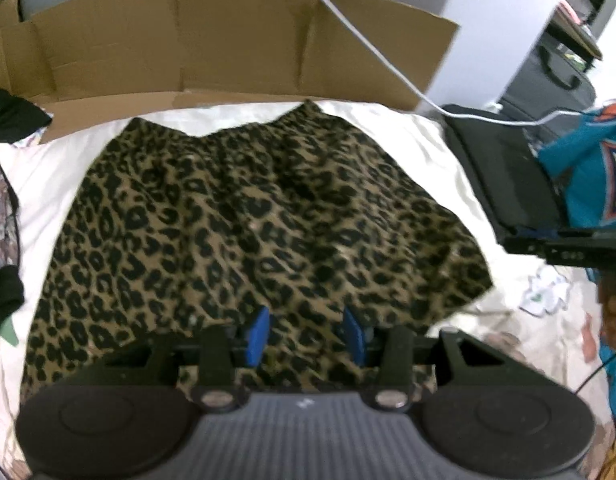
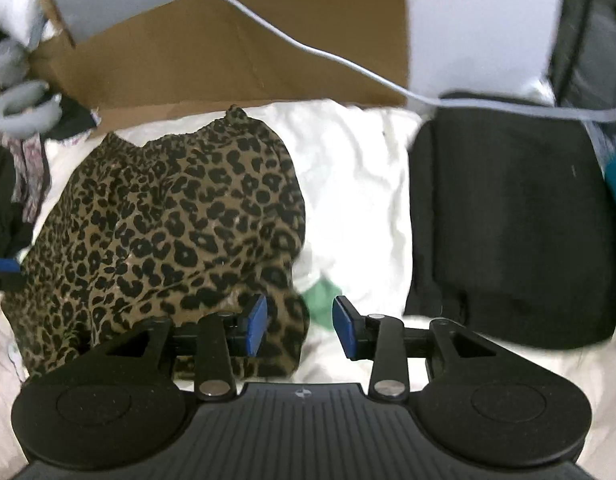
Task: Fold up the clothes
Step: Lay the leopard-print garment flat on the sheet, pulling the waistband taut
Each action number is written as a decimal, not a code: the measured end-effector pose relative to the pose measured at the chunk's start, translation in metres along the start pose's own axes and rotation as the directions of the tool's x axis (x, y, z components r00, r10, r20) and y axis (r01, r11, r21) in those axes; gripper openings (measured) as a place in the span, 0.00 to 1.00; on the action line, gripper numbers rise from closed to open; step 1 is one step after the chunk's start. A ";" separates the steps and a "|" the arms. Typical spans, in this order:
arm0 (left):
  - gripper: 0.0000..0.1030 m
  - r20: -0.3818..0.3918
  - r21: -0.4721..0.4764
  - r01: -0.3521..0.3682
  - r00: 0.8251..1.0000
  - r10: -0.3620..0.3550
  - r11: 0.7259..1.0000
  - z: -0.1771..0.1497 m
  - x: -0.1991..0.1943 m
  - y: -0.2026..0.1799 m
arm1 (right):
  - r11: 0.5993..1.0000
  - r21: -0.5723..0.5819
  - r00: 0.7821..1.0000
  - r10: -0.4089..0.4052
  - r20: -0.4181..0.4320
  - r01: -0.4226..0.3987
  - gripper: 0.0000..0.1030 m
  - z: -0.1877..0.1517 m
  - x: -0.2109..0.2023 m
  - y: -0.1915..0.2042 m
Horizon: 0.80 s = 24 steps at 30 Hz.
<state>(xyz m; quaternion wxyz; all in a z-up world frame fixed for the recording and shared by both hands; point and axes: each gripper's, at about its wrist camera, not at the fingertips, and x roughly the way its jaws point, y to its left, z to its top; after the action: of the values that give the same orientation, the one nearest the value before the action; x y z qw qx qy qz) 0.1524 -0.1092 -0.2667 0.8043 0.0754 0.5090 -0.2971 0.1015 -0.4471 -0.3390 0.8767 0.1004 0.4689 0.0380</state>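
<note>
A leopard-print garment (image 1: pixel 243 220) lies spread on a white sheet (image 1: pixel 47 168), narrow end far from me. My left gripper (image 1: pixel 305 334) is open, its blue pads above the garment's near hem. In the right wrist view the garment (image 2: pixel 167 232) lies to the left. My right gripper (image 2: pixel 299 326) is open at its near right corner, left pad over the fabric, right pad over the sheet (image 2: pixel 356 184). The right gripper also shows at the right edge of the left wrist view (image 1: pixel 564 248).
A flattened cardboard box (image 1: pixel 211 44) stands behind the bed. A black bag (image 2: pixel 512 220) lies to the right. A white cable (image 2: pixel 348 64) hangs across. Dark clothes (image 1: pixel 3 208) are piled at the left. A green scrap (image 2: pixel 322 300) lies by the garment's corner.
</note>
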 end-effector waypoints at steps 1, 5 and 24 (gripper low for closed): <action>0.43 -0.007 -0.006 0.009 1.000 -0.009 1.000 -0.003 -0.001 -0.004 | 1.000 0.022 1.000 0.000 0.003 0.000 0.42 -0.007 0.000 -0.002; 0.47 -0.031 -0.039 0.040 0.999 -0.042 0.998 -0.014 0.000 -0.015 | 0.998 0.053 1.000 0.020 -0.006 -0.020 0.42 -0.022 0.004 -0.007; 0.51 -0.150 0.012 0.035 0.988 -0.032 0.999 -0.049 0.068 -0.060 | 0.999 -0.017 0.996 0.040 -0.075 -0.042 0.44 -0.032 0.061 0.001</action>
<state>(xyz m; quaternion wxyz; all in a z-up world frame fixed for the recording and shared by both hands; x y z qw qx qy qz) 0.1019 -0.1644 -0.3378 0.7581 0.0949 0.5670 -0.3078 0.1087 -0.4315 -0.4055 0.8586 0.1004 0.4986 0.0640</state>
